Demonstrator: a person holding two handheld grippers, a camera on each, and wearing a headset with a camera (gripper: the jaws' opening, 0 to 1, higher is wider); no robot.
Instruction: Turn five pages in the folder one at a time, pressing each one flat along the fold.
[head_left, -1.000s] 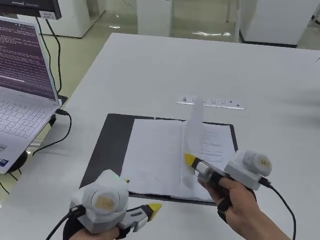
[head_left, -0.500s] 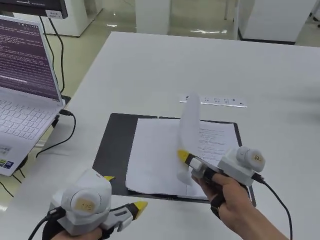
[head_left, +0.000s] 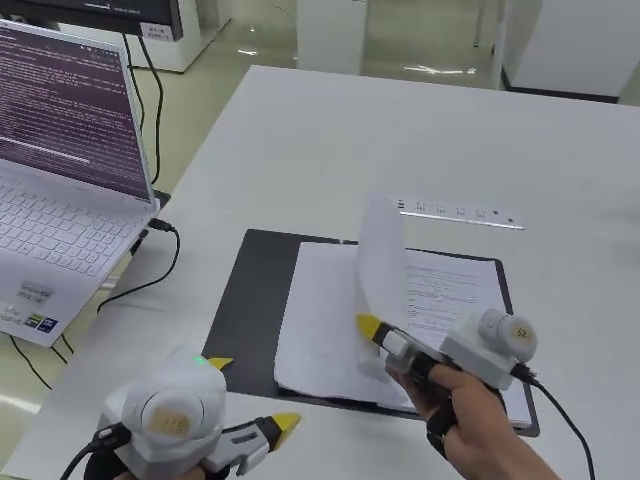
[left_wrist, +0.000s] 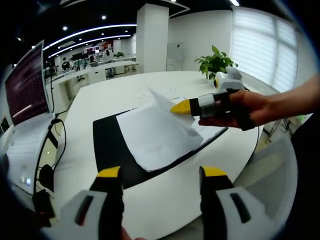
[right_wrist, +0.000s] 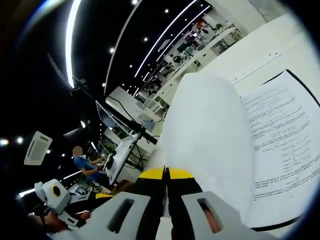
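The left tool (head_left: 252, 392) is held open and empty at the counter (head_left: 330, 140) edge. Beyond it, a page (head_left: 380, 262) is raised over the open folder (head_left: 248, 300). It seems pinched by the right tool (head_left: 368, 326), and that tool's own view confirms the jaws are closed on it. A laptop (head_left: 60, 180) is seen far left.

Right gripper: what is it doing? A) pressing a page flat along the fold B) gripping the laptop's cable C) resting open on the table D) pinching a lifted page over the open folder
D: the right gripper is shut on the edge of a white page that stands curved above the open folder.
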